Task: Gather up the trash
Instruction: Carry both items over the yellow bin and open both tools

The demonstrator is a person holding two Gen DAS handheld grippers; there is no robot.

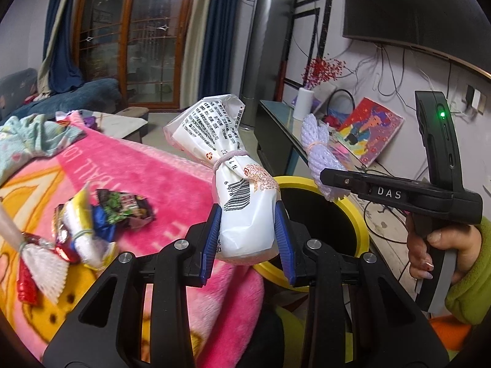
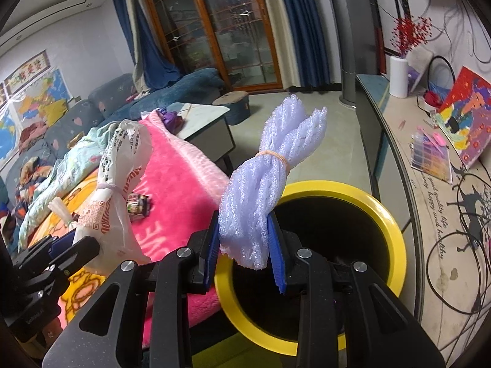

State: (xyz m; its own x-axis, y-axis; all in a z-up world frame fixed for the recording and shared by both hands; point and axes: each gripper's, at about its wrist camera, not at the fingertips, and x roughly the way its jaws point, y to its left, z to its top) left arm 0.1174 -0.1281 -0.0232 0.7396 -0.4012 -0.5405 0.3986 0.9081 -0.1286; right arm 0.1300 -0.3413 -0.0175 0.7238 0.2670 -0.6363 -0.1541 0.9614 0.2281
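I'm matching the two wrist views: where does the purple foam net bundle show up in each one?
Left wrist view: purple foam net bundle right of centre, clamped in the right gripper.
Right wrist view: bundle at centre, between blue pads.
Shared landmark: yellow-rimmed bin.

My left claw [image 1: 248,239] is matte black plastic with ribbed blue pads and silver screws. My right claw [image 2: 245,253] matches, its handle marked "DAS" with a green light. My sleeve [image 1: 471,279] is lime-green fleece.

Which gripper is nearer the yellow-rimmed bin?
Right. The right gripper holds the foam bundle over the bin; the left gripper, gripping the white bag, is beside its rim.
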